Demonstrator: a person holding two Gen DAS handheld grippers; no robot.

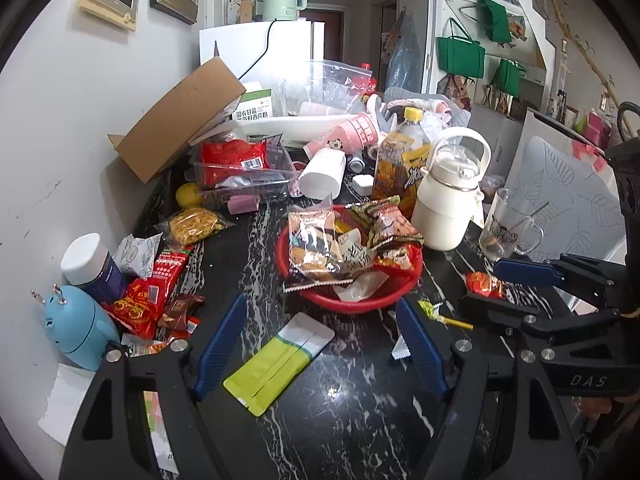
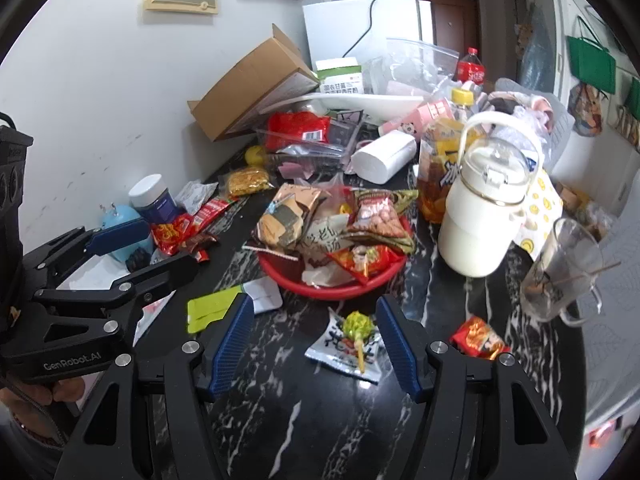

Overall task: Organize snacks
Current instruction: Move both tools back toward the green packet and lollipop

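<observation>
A red basket (image 1: 362, 302) (image 2: 332, 288) full of snack packets sits mid-table on the black marble top. My left gripper (image 1: 320, 316) is open, its blue fingers either side of a lime-and-white packet (image 1: 276, 364) that lies flat; this packet also shows in the right wrist view (image 2: 216, 308). My right gripper (image 2: 316, 320) is open around a green lollipop (image 2: 357, 326) lying on a white packet (image 2: 344, 350). A small red-orange packet (image 2: 478, 338) (image 1: 482, 284) lies to the right. More red snack packets (image 1: 144, 300) lie at the left.
A white jug (image 1: 448, 196) (image 2: 486, 208), an iced tea bottle (image 1: 400, 160), a glass mug (image 2: 560, 276), a paper roll (image 1: 322, 172), a cardboard box (image 1: 180, 120), a clear tray (image 1: 244, 176), a blue gadget (image 1: 76, 328) and a jar (image 1: 92, 264) crowd the table.
</observation>
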